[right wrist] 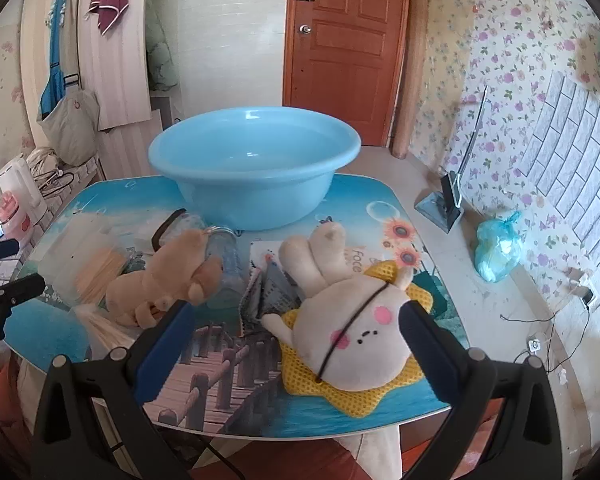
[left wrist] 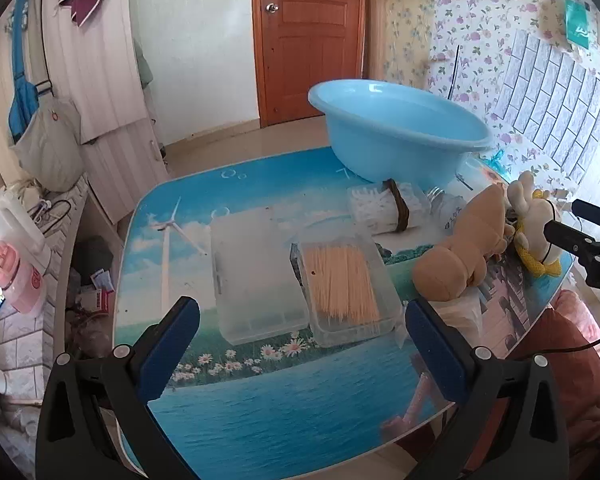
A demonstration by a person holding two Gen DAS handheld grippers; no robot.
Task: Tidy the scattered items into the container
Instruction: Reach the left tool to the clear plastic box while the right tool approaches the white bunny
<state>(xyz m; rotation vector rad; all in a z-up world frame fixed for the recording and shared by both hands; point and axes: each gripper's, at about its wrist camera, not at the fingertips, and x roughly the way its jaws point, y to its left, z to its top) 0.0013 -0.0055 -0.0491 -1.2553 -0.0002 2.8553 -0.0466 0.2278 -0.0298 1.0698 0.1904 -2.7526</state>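
A light blue basin [left wrist: 400, 128] [right wrist: 252, 160] stands at the far side of the picture-printed table [left wrist: 260, 392] [right wrist: 204, 384]. In front of my open left gripper [left wrist: 300, 320] lie a clear box of toothpicks [left wrist: 344, 284] [right wrist: 88, 268] and a frosted clear case [left wrist: 256, 272]. Behind them lies a cotton swab pack [left wrist: 384, 208] with a dark band. A tan plush toy [left wrist: 460, 248] [right wrist: 164, 280] lies at the right. My open right gripper [right wrist: 296, 320] straddles a white rabbit plush [right wrist: 352, 332] [left wrist: 532, 208] on a yellow mesh piece [right wrist: 356, 396]. A clear bottle [right wrist: 224, 256] and grey cloth [right wrist: 268, 292] lie between the plushes.
A wooden door [right wrist: 344, 40] is behind the table. On the floor at the right are a tied blue plastic bag [right wrist: 498, 248], a dustpan [right wrist: 440, 204] and cables. A white kettle [right wrist: 16, 184] and pink appliance [left wrist: 16, 276] sit on a side counter at the left.
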